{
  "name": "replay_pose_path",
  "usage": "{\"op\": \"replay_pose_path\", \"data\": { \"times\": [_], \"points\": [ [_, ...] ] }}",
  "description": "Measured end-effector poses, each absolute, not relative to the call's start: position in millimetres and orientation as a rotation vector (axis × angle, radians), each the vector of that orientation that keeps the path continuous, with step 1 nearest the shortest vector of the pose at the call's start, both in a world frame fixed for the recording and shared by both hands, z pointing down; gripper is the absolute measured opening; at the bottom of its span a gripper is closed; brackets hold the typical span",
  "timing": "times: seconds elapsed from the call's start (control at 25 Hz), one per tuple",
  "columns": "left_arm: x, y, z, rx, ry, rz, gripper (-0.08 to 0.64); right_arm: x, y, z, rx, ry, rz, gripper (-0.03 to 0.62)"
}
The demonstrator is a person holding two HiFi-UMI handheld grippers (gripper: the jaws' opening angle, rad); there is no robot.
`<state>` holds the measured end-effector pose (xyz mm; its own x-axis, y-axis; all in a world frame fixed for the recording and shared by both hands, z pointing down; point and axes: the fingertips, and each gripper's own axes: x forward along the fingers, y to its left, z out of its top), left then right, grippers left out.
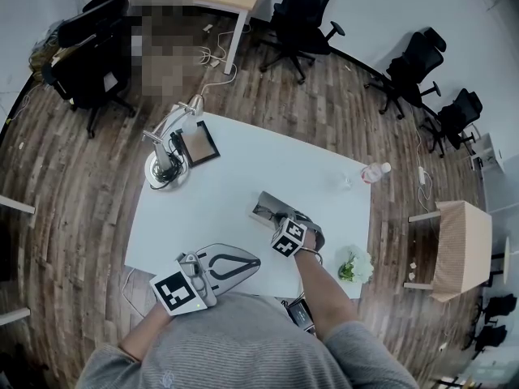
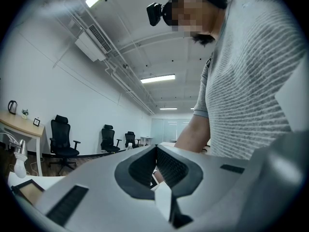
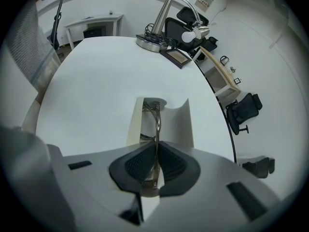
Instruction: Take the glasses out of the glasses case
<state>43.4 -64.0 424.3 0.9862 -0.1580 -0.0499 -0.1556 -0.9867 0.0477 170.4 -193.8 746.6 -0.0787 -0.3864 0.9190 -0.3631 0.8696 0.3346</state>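
The glasses case lies open on the white table, pale inside, its far end notched. A thin metal pair of glasses runs edge-on from the case's opening back between my right jaws. My right gripper is shut on the glasses' near end. I cannot tell whether the far end still rests in the case. From the head view, the right gripper sits right over the grey case at the table's middle front. My left gripper hovers at the front edge, shut and holding nothing. The left gripper points up at the person's torso.
A desk lamp and a dark framed picture stand at the table's back left. A small bottle is at the right edge and a potted plant at the front right corner. Office chairs ring the room.
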Motion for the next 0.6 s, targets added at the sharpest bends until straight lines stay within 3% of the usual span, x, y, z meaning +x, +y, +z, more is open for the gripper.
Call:
{"op": "replay_pose_path", "data": {
  "times": [0.6],
  "points": [
    [44.9,-56.2,424.2,3.094,-0.239,-0.070,0.011,178.1,-197.1,738.0,0.634,-1.671,-0.061,0.028]
  ]
}}
